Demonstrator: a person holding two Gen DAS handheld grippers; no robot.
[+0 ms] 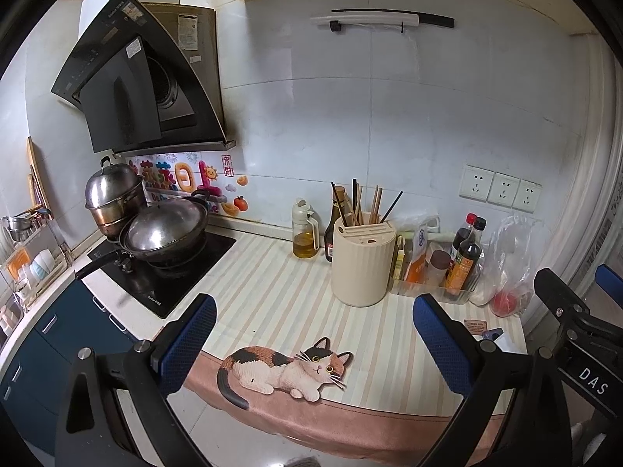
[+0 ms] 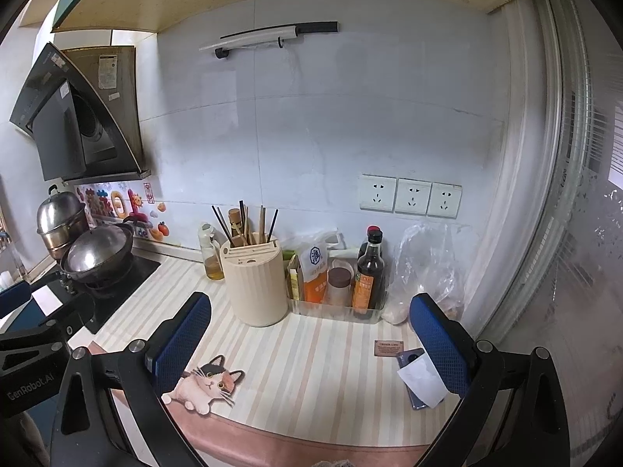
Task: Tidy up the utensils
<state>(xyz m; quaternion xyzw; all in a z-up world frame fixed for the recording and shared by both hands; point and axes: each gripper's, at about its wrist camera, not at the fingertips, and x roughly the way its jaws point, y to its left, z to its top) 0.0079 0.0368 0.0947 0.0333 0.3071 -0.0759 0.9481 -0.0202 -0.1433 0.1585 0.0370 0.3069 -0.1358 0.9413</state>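
Left gripper [image 1: 311,344] wide open, empty; right gripper [image 2: 309,344] likewise, above striped mat [image 2: 311,354].

I'm in a home kitchen, range hood [image 1: 136,74] and wok [image 1: 165,229] left of my fingers, chopstick holder [image 1: 364,264] ahead

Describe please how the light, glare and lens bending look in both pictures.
Left wrist view: soft daylight comes from the right, bright glare sits on the wok lid, and the wall tiles and counter edge curve from the fisheye lens. Right wrist view: the window at right is washed out and hazy, the sockets tilt and bend, and the holder casts only a faint shadow.
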